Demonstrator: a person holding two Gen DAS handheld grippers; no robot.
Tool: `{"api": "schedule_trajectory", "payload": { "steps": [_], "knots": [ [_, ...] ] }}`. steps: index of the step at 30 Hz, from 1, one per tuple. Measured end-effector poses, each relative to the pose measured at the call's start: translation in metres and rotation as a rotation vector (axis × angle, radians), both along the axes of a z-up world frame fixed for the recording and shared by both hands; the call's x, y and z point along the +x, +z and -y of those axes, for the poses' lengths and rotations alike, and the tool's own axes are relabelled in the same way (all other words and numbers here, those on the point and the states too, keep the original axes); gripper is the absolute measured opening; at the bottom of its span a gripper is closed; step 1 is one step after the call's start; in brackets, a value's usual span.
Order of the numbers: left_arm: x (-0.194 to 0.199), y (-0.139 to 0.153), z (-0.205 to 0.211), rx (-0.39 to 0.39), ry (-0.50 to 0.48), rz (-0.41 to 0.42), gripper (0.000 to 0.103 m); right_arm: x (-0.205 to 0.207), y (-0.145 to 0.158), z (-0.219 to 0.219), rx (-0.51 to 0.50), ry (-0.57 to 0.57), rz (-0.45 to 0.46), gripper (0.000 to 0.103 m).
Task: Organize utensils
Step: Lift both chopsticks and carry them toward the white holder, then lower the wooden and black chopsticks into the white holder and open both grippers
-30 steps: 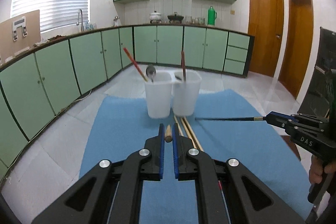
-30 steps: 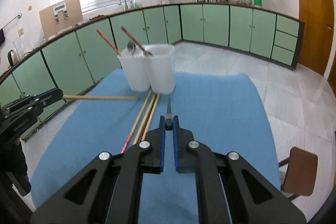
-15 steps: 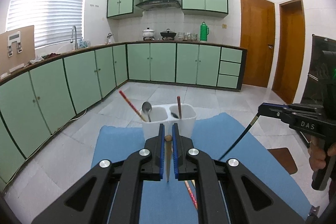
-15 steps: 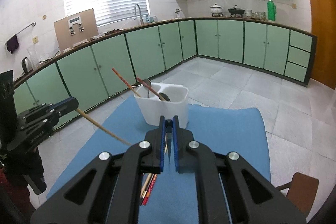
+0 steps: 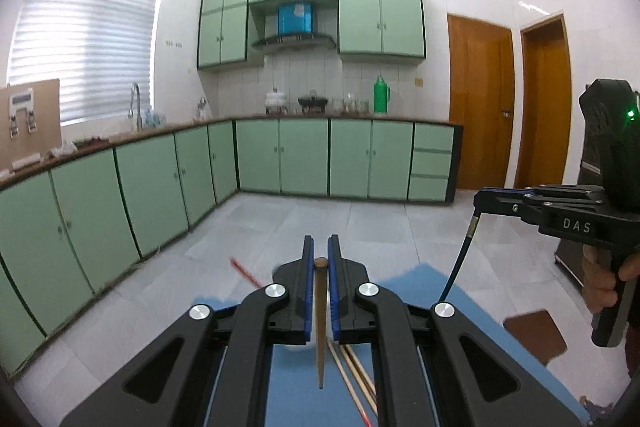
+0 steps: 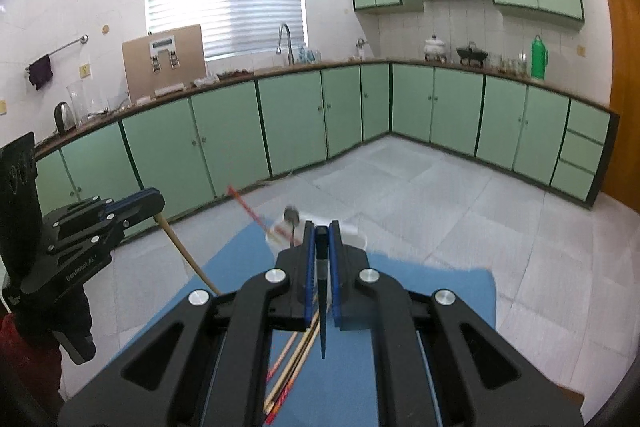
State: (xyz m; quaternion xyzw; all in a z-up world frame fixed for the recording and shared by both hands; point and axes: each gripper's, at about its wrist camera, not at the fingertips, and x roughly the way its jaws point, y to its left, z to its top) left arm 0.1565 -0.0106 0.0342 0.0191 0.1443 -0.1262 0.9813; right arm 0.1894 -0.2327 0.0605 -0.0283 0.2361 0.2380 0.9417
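Wooden chopstick (image 5: 320, 323) pinched by left gripper (image 5: 319, 259); right gripper (image 6: 320, 243) clamps black chopstick (image 6: 321, 303).

Pale green base cabinets (image 5: 304, 157) line two walls under a dark countertop. A green thermos flask (image 5: 381, 94) stands near a white lidded pot (image 6: 435, 45). Two brown wooden doors (image 5: 480, 103) stand shut.

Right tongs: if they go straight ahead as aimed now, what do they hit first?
Probably the white utensil holder, just beyond the right tongs, which grip a dark chopstick. Depth is unclear and the holder is blurred; they may pass above its rim.
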Motion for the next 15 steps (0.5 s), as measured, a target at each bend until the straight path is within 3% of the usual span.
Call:
{"api": "schedule_trajectory", "payload": {
  "steps": [8, 15],
  "knots": [
    [0.027, 0.054, 0.006, -0.007, 0.018, 0.154, 0.007, 0.034, 0.05, -0.005, 0.019, -0.01, 0.099, 0.006],
    [0.067, 0.048, 0.012, -0.024, 0.031, 0.156, 0.007, 0.074, 0.048, -0.015, 0.03, -0.027, 0.114, 0.006]
  ]
}}
